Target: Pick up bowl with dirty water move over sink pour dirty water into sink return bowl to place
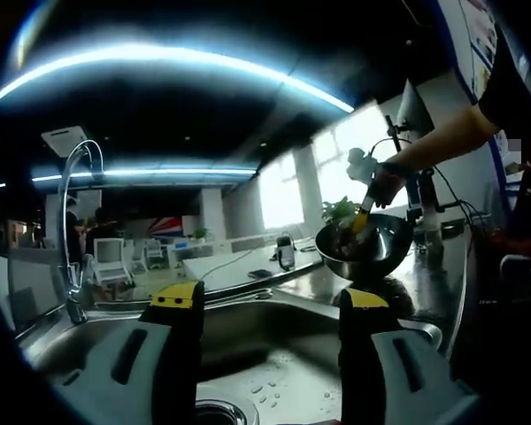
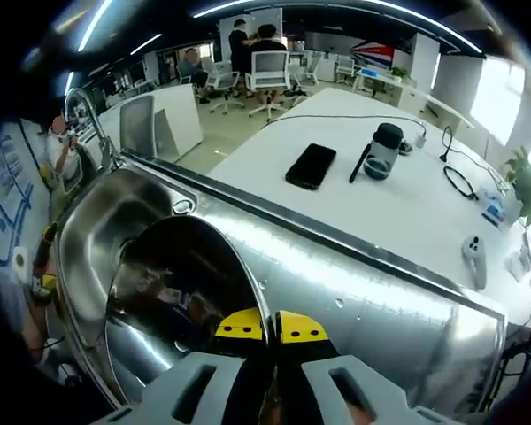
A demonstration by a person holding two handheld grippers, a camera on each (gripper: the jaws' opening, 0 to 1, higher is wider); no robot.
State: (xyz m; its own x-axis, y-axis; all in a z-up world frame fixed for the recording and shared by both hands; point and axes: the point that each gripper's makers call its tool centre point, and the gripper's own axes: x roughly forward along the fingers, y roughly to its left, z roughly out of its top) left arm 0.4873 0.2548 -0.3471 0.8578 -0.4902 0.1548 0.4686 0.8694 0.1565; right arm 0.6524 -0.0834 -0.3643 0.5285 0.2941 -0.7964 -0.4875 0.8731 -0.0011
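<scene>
The right gripper (image 2: 270,332) is clamped on the rim of the steel bowl (image 2: 181,297), held above the counter at the sink's (image 2: 97,230) edge. The left gripper (image 1: 270,305) hangs over the basin, jaws apart. The bowl looks rigid, slick and water-laden; a rim pinch risks swivelling.

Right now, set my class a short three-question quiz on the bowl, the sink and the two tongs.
1. True or false: the right tongs are shut on the rim of the metal bowl.
2. The left tongs stand: A) open above the sink; B) shut on the faucet.
3. Fill in: on the white table, the black phone lies beside a dark ____.

Key: 1 true; 2 A; 3 bottle.
</scene>
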